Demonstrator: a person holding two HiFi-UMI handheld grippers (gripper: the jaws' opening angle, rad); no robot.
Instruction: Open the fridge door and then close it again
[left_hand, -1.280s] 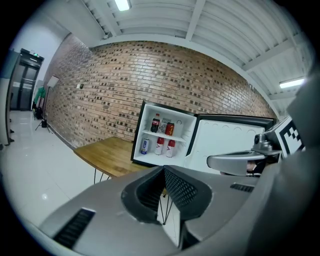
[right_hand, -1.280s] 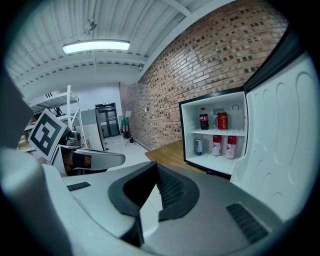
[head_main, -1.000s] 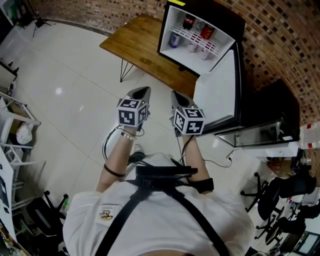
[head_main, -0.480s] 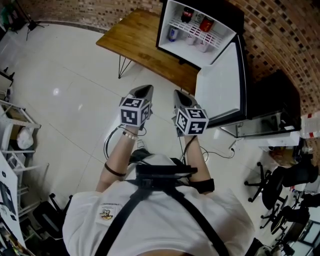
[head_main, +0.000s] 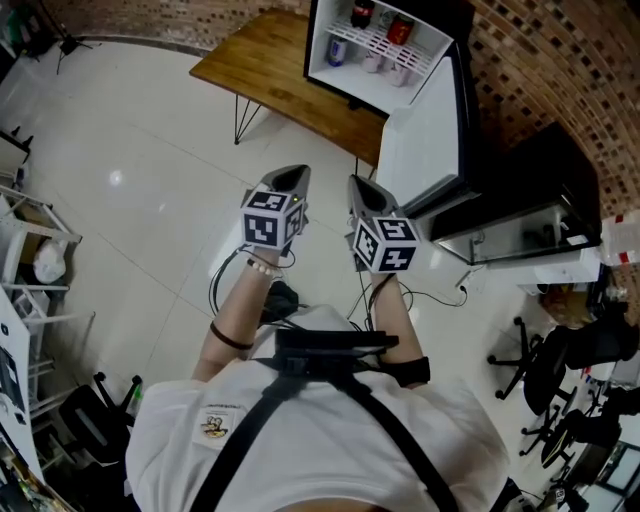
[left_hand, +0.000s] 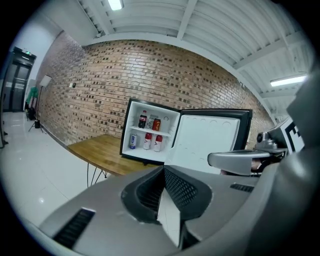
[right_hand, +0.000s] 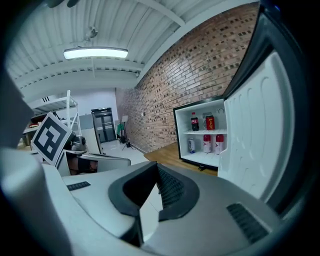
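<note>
White tiled floor (head_main: 130, 150) open from the person to a wooden worktop (head_main: 280, 75) by the brick wall (head_main: 530, 60). On it, fridge (head_main: 365, 88), mouth facing the person, door (head_main: 425, 140) swung wide rightward, long edge upright. Inside, bottles and cans (head_main: 400, 31) upright on two shelves. Left claw (head_main: 288, 180) and right claw (head_main: 362, 190) both pressed together, empty, side by side, right one near the door's free edge.

— That table (head_main: 270, 70) is smooth brown wood, yes?
— Yes. The wall (head_main: 540, 60) is rough brick, the floor (head_main: 120, 130) glossy, and the fridge door (head_main: 425, 130) liner smooth white plastic.
</note>
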